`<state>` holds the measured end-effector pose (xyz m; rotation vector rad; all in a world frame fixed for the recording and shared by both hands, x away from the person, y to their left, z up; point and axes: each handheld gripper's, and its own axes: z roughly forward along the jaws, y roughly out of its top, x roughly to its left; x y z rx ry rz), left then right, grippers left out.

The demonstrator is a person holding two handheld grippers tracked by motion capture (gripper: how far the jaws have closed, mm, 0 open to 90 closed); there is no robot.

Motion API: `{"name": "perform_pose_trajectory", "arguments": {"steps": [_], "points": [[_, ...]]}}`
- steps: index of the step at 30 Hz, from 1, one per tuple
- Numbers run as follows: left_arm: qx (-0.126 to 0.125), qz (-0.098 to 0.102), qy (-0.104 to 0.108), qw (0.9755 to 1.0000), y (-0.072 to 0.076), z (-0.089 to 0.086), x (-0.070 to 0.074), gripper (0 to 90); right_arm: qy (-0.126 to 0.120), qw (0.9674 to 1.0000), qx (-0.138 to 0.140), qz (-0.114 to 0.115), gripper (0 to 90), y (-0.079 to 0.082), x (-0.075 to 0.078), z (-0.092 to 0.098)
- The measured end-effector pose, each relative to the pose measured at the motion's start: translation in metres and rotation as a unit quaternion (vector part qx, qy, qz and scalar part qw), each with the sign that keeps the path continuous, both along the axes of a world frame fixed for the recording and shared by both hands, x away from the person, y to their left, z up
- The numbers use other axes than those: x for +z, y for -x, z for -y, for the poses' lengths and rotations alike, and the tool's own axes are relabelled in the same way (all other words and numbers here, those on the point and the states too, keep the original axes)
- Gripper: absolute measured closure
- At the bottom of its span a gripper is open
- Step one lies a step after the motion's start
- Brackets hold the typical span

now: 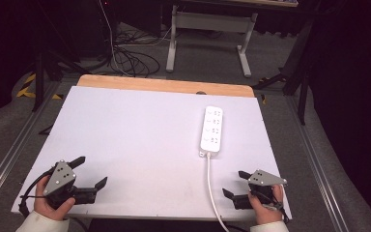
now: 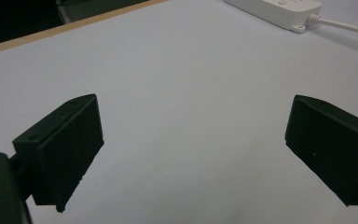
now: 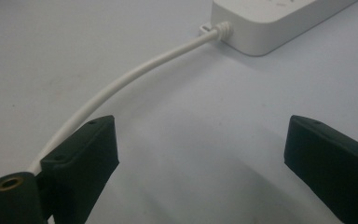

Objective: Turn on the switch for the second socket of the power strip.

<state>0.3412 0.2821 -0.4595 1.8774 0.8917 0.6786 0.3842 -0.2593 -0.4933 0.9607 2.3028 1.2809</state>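
Observation:
A white power strip [image 1: 211, 129] lies on the right half of the white table top [image 1: 140, 140], lengthwise away from me. Its white cord [image 1: 210, 181] runs from the near end toward the front edge. My left gripper [image 1: 90, 172] rests open at the front left corner, held by a hand, with nothing between its jaws. My right gripper [image 1: 236, 184] stands open at the front right, just right of the cord. In the right gripper view the cord [image 3: 121, 84] curves past the left jaw to the strip [image 3: 270, 18]. The left gripper view catches the strip [image 2: 279, 9] far off.
A wooden strip [image 1: 164, 86] borders the table's far edge. Behind it, on the grey floor, stand a white desk frame [image 1: 210, 34] and a tangle of black cables [image 1: 130, 60]. Metal rails [image 1: 9, 154] run along both sides of the table.

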Motion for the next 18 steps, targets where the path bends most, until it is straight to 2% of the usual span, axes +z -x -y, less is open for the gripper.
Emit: {"name": "perform_pose_trajectory", "arguments": {"steps": [4,8,12,16,18], "points": [[-0.006,0.0,0.002,1.0,0.0002,-0.0006,-0.0002,5.3,-0.005,0.9998,-0.004,0.017,9.8,0.0019,0.0039,0.0015],[-0.001,-0.007,0.014,0.9999,0.0013,-0.0002,-0.0001,5.1,-0.005,0.9995,0.01,0.028,8.8,0.0036,0.0069,0.0014],[0.005,-0.007,0.011,0.9999,-0.0001,-0.0005,-0.0003,5.1,-0.006,0.9993,0.021,0.032,7.8,0.004,0.0073,0.0019],[0.007,-0.006,0.004,0.9999,0.0001,-0.0006,-0.0002,5.1,-0.002,0.9992,0.017,0.035,7.8,0.0047,0.0074,0.0033],[0.008,-0.004,0.005,1.0,0.0006,-0.0007,-0.0001,5.0,-0.009,0.9994,0.018,0.029,7.8,0.0042,0.007,0.0035]]}}
